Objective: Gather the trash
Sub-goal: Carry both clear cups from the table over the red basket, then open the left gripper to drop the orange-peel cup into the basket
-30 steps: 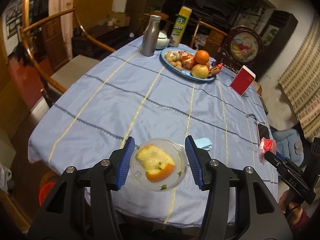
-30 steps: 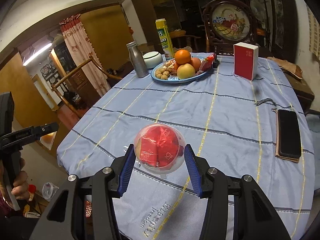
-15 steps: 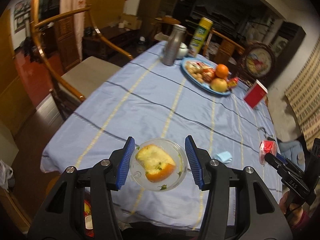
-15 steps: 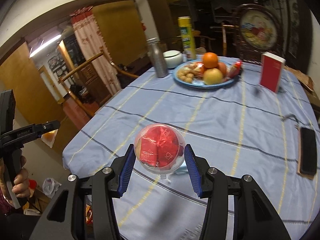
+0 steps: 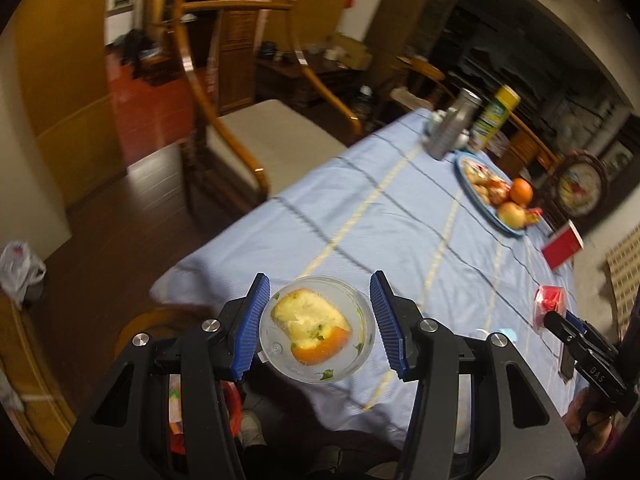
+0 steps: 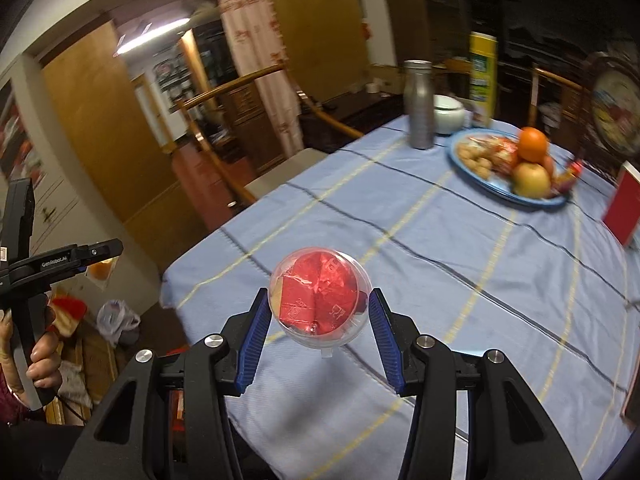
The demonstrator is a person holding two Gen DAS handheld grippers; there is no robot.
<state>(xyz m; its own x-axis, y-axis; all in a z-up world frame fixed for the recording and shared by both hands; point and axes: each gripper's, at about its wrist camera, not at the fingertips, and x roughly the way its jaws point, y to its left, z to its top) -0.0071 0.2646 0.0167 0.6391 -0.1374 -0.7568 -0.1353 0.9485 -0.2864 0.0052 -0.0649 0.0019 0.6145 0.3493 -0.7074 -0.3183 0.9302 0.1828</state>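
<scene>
Holding two clear cups off the table (image 5: pixel 304 236), one per gripper. Landmark: the table's near-left corner.

Left gripper (image 5: pixel 317 322): clamped on a cup (image 5: pixel 318 330) with a chunk of bread (image 5: pixel 310 320) and green bits inside. In its view the cup hangs over that corner's edge, with dark floor to the left. A white bag (image 5: pixel 18 268) sits on the floor far left of the corner. A red bin rim (image 5: pixel 234 400) shows below the corner, under the gripper body, mostly hidden. A wooden chair (image 5: pixel 256 136) stands beyond the corner, beside the table's left edge.

Right gripper (image 6: pixel 318 322): clamped on a cup (image 6: pixel 320 302) stuffed with red wrapper (image 6: pixel 316 292). In its view the cup is above the cloth just inside that corner.

Far across the table from the corner: steel bottle (image 6: pixel 418 104), yellow canister (image 6: pixel 482 78), blue fruit plate (image 6: pixel 504 192), red box (image 6: pixel 624 206) at the right edge.

We see the left gripper's handle and hand at the far left of the right view; cup there is barely visible.
</scene>
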